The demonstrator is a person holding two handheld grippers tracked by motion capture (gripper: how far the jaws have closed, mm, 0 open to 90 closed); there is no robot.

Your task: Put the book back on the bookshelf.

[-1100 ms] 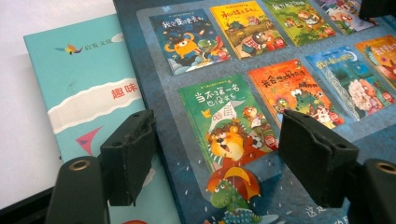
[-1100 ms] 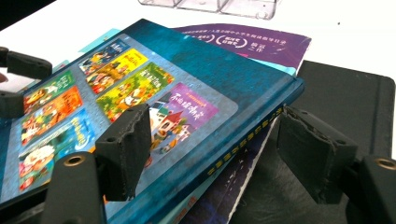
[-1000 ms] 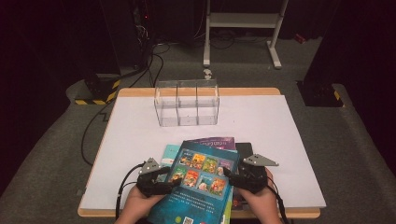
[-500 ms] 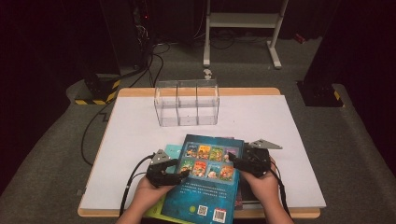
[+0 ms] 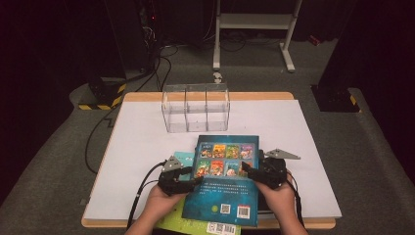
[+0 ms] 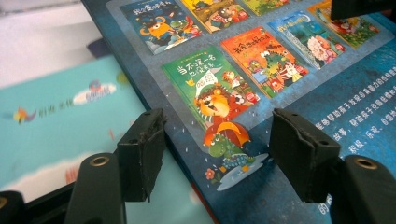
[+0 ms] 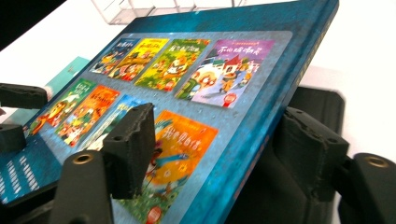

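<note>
A blue picture book (image 5: 222, 191) (image 6: 280, 70) (image 7: 187, 70) lies back cover up on a pile of books at the table's near edge. My left gripper (image 5: 193, 178) (image 6: 219, 154) straddles its left edge, one jaw over the cover and the other beside it over a teal book (image 6: 60, 116). My right gripper (image 5: 247, 171) (image 7: 219, 140) straddles the raised right edge the same way. Both pairs of jaws have just been closing with the book's edge between them. A gap still shows at the pads, so both grippers are open.
A clear three-compartment organizer (image 5: 195, 107) stands at the far middle of the white table (image 5: 303, 127). Under the blue book lie the teal book (image 5: 183, 157), a green one (image 5: 195, 226) and a dark one (image 7: 313, 100). Cables and a stand are on the floor beyond.
The blue book has turned from skewed to square with the table and moved away from the person. Both grippers went with it, from its lower corners up to its side edges.
</note>
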